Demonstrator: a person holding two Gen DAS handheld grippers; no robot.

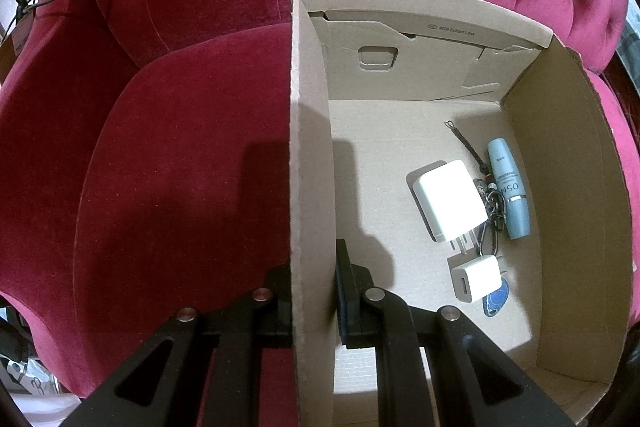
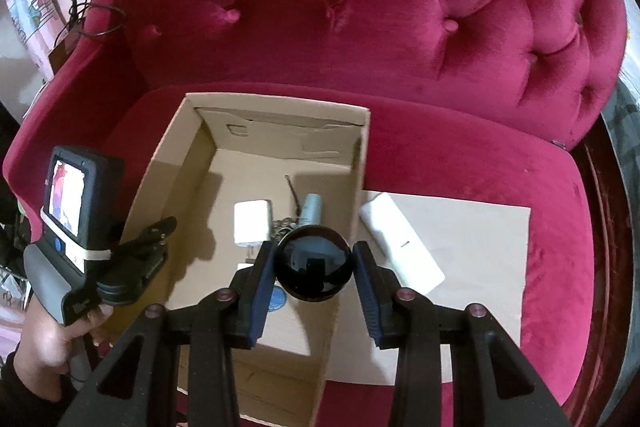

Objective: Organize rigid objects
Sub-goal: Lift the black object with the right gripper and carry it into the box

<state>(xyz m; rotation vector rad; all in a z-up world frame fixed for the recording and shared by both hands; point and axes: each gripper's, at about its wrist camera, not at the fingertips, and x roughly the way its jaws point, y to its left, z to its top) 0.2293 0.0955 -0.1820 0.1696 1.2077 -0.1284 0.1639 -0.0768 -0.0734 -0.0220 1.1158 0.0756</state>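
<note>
While the left gripper (image 1: 314, 291) pinches the cardboard box (image 1: 308, 147) wall at lower centre, the right gripper (image 2: 314, 277) clamps a black ball (image 2: 314, 263) above it, so lowering and letting go inside looks next.

Left gripper (image 1: 314, 291): matte black linkage arms with triangular cut-outs, round silver-pink rivets at the pivots behind the tips, dark navy pads on the inner faces of the fingers (image 1: 346, 291).

Right gripper (image 2: 314, 269): same black arms, cut-outs and rivets; blue ribbed pads.

Seen from the right wrist view, the left unit has a grey handle, black body, small lit screen and a white band. Hand (image 2: 48, 343) behind it wears a dark sleeve.
</note>
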